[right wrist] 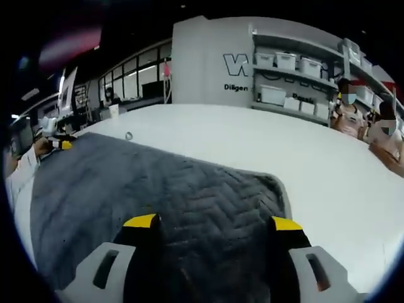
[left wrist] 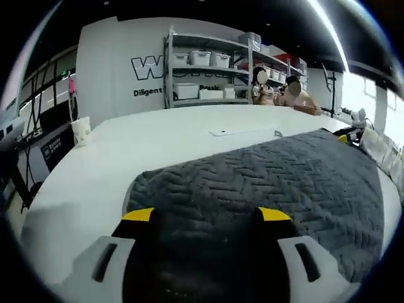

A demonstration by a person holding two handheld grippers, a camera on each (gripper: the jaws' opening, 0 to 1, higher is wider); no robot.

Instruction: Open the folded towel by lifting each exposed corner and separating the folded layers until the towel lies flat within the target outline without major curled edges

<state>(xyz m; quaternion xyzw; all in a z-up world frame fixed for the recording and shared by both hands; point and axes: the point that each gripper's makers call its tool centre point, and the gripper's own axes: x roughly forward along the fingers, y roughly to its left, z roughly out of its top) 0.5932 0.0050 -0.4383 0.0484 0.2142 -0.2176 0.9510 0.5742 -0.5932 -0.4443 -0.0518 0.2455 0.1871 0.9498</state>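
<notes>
1. The table [left wrist: 95, 170] is a broad white top, and the towel [left wrist: 265, 183] lies spread across it; in the left gripper view it runs from your jaws away to the right, in the right gripper view [right wrist: 158, 196] away to the left. No target outline can be made out on the bare top.
2. The towel is grey with a quilted herringbone weave, and it looks thick and soft. Expect it to drape and sag when you lift it, to weigh a little more than thin cloth, and to grip well on its rough surface. It is not fragile.
3. Take hold at the rounded near corners, where the hem is exposed: the near left corner [left wrist: 136, 183] and the near right corner [right wrist: 274, 183]. Pinch the top layer only, if there is one; whether a fold remains cannot be told from here.
4. Your left gripper [left wrist: 207, 216] stands wide apart over the cloth, holding nothing.
5. Your right gripper [right wrist: 214, 222] is likewise spread wide and empty.
</notes>
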